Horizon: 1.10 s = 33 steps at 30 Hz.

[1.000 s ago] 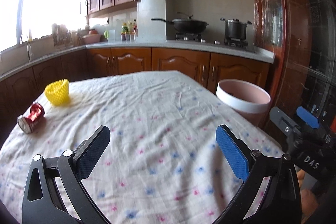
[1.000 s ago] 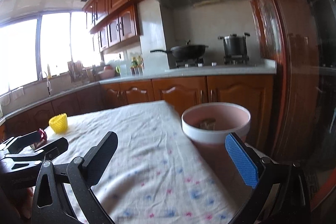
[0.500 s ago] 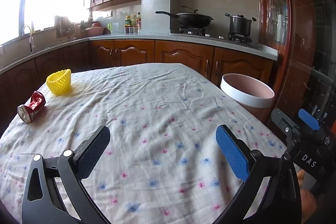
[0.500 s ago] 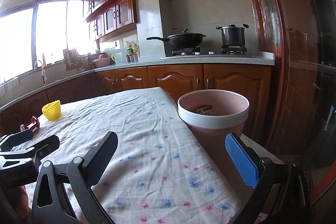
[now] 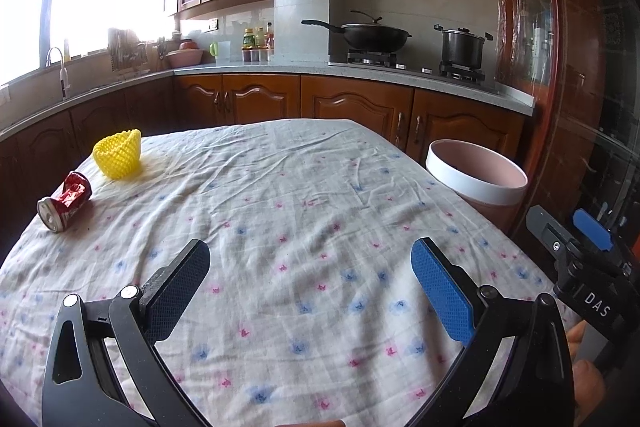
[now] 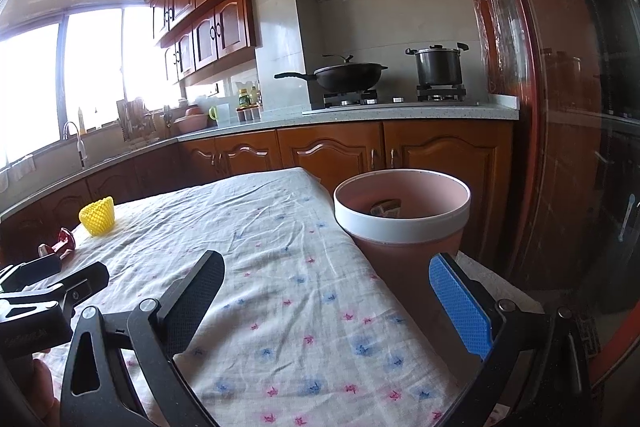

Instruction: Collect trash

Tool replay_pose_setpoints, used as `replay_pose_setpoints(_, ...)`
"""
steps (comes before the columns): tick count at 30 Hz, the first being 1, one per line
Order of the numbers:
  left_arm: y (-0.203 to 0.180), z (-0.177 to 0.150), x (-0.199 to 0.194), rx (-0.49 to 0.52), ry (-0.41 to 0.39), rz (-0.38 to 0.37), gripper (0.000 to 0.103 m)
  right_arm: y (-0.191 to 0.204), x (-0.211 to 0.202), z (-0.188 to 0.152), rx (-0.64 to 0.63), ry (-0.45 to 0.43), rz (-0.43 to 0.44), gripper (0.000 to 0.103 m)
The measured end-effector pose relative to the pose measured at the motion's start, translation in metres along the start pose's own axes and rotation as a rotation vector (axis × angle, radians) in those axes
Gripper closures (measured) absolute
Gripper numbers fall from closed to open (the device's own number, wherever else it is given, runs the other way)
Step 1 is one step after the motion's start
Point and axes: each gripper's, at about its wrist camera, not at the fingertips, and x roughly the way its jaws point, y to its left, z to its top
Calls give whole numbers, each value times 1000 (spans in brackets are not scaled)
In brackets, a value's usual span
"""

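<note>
A crushed red can [image 5: 66,199] lies on its side at the table's far left, with a yellow foam net [image 5: 118,155] standing just behind it. Both also show small in the right wrist view, the red can [image 6: 64,243] and the yellow net [image 6: 97,216]. A pink bin with a white rim [image 6: 401,223] stands off the table's right side, some trash inside it; the left wrist view shows the same bin [image 5: 476,181]. My left gripper [image 5: 310,277] hangs open over the near middle of the cloth. My right gripper [image 6: 330,295] is open near the bin, holding nothing.
The table [image 5: 304,203] wears a white floral cloth. Wooden cabinets and a counter [image 5: 360,71] run behind it, with a wok and a pot on the stove. A dark red wall panel [image 6: 560,147] rises at the right, beside the bin.
Both views have tilted and pulled back a little, so the table, can and bin sit lower in frame. Both grippers stay open; no object has moved.
</note>
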Motion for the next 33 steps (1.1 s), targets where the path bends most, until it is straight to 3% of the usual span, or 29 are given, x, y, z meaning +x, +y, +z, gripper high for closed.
replay_pose_setpoints(33, -5, 3, -5, 11, -21, 10, 0, 1, 2, -2, 0, -7, 40, 0)
